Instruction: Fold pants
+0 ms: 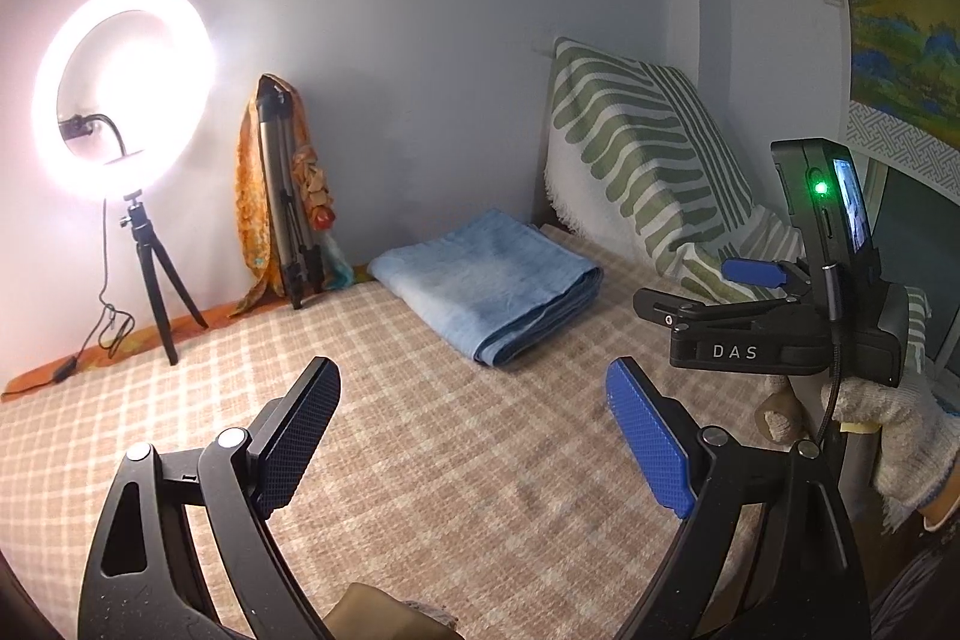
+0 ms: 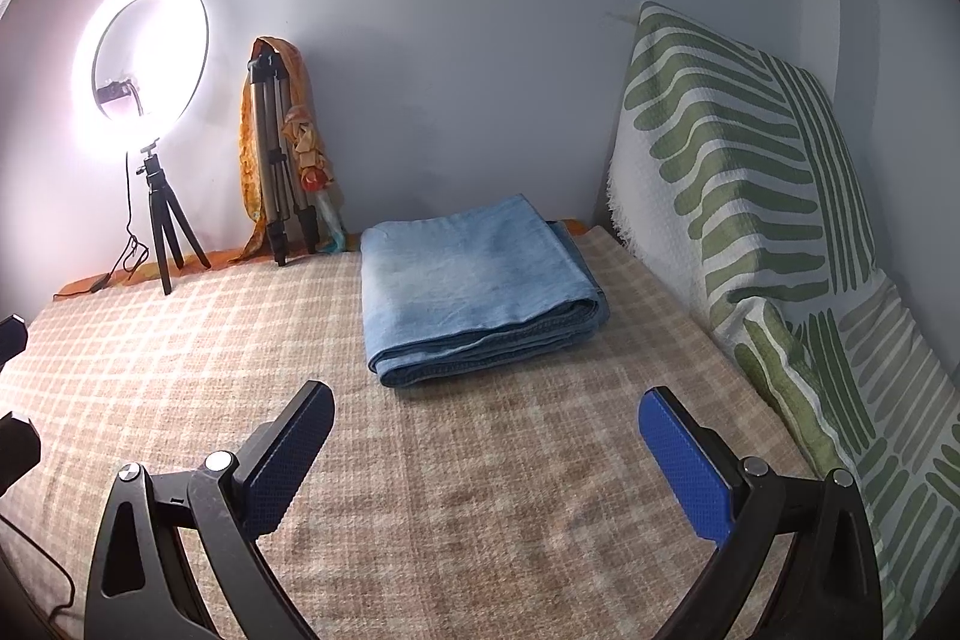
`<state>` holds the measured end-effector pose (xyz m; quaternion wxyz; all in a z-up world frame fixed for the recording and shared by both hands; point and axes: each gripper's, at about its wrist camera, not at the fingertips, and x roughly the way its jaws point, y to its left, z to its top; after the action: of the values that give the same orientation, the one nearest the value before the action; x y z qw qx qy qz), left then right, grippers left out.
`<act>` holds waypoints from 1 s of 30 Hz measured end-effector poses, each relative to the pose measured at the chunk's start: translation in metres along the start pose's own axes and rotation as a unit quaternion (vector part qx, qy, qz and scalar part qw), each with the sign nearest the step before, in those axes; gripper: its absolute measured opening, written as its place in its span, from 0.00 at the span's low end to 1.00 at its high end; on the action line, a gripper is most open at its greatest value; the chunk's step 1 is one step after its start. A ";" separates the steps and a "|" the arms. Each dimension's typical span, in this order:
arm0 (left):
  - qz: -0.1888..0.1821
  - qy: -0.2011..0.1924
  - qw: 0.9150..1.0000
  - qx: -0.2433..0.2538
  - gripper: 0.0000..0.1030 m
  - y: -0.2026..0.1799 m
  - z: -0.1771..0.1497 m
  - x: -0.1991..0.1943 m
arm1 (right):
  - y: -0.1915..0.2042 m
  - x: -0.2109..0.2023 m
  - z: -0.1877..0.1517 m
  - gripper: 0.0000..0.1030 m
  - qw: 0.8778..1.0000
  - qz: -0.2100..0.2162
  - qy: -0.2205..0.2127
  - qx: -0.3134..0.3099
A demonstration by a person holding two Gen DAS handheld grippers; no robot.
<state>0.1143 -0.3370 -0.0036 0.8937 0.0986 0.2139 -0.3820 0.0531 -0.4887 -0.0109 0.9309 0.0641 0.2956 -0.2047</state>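
Light blue denim pants (image 1: pixel 486 283) lie folded into a neat rectangle on the checked bed cover (image 1: pixel 420 460), near the back wall. They also show in the right wrist view (image 2: pixel 474 280). My left gripper (image 1: pixel 474 436) is open and empty, held above the cover short of the pants. My right gripper (image 2: pixel 489 460) is open and empty, also short of the pants. The right gripper's body (image 1: pixel 780 322) shows at the right of the left wrist view, held by a gloved hand (image 1: pixel 894 430).
A lit ring light (image 1: pixel 123 88) on a small tripod stands at the back left. A folded tripod draped with an orange scarf (image 1: pixel 282 190) leans on the wall. A green-striped white cloth (image 2: pixel 750 196) covers the headboard and cushion at the right.
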 end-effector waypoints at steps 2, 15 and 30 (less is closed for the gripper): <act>0.000 0.002 1.000 0.001 0.88 0.000 0.000 0.000 | 0.000 0.001 -0.001 1.00 1.000 0.000 0.001 0.000; 0.000 0.001 1.000 0.003 0.88 0.000 0.001 0.001 | -0.003 0.007 -0.004 1.00 1.000 0.003 0.007 0.004; 0.001 0.000 1.000 0.005 0.88 0.001 0.002 0.001 | -0.004 0.008 -0.004 1.00 1.000 0.004 0.010 0.009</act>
<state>0.1159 -0.3372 -0.0025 0.8935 0.1032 0.2122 -0.3821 0.0555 -0.4939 -0.0187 0.9279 0.0756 0.3031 -0.2033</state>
